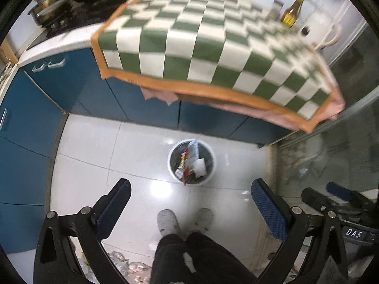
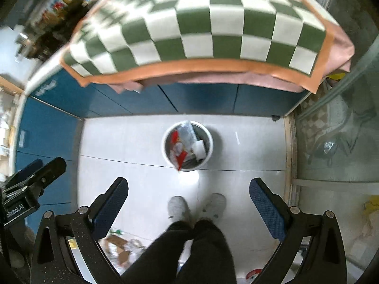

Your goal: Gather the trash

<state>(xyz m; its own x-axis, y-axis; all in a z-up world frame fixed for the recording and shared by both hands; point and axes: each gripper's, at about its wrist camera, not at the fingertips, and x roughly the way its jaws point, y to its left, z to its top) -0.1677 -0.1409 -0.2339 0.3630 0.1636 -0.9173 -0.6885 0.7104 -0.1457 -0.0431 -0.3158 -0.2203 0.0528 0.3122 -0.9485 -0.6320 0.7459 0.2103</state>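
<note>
A white trash bin (image 1: 212, 165) stands on the tiled floor below the counter; it also shows in the right wrist view (image 2: 208, 137). It holds several wrappers (image 1: 189, 161) (image 2: 182, 142), red, clear and white. My left gripper (image 1: 190, 189) is open and empty, held high above the floor and pointing down toward the bin. My right gripper (image 2: 188, 187) is open and empty too, at about the same height. Each gripper shows at the edge of the other's view: the right one (image 1: 336, 196) and the left one (image 2: 35, 175).
A green-and-white checkered cloth (image 1: 201, 40) (image 2: 213, 23) covers the counter over blue cabinets (image 1: 35, 118) (image 2: 189, 99). A brown bottle (image 1: 292, 11) stands at the counter's back right, a stove with a pan (image 1: 47, 7) at left. The person's feet (image 1: 184, 220) (image 2: 196, 206) stand before the bin. Loose litter (image 2: 123, 248) lies on the floor.
</note>
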